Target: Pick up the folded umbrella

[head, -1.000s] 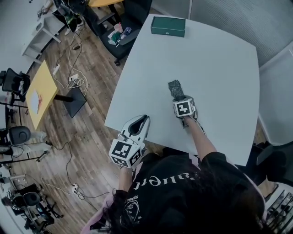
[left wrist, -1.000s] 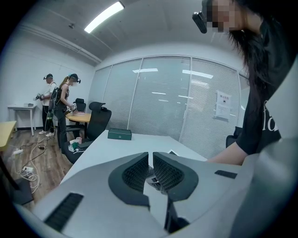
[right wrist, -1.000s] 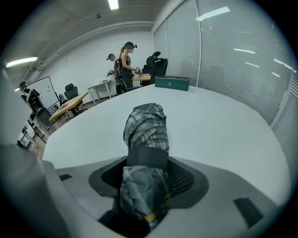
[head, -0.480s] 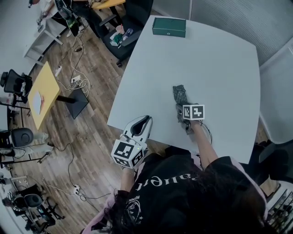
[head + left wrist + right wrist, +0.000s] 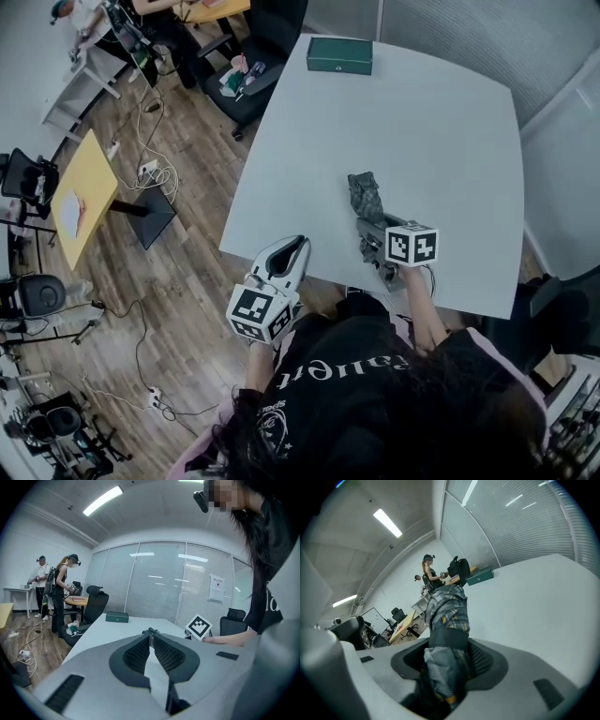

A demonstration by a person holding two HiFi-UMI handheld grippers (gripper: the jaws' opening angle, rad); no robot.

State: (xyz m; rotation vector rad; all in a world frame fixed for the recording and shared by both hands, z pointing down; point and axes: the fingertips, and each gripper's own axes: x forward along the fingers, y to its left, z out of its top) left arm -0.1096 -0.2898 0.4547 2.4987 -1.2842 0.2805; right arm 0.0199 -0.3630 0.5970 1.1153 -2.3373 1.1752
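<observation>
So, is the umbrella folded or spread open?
Folded. The plaid umbrella is a tight, narrow bundle, with its canopy gathered in and a dark strap wrapped around it.

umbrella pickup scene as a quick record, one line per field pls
right gripper: shut on the umbrella; jaws have just been closing on it
umbrella: folded, grey plaid, dark strap at the jaws, far end sticks out past them
left gripper: shut, nothing between the jaws, just off the table's near edge
table: white
box: green, at the table's far edge, well apart from the umbrella
</observation>
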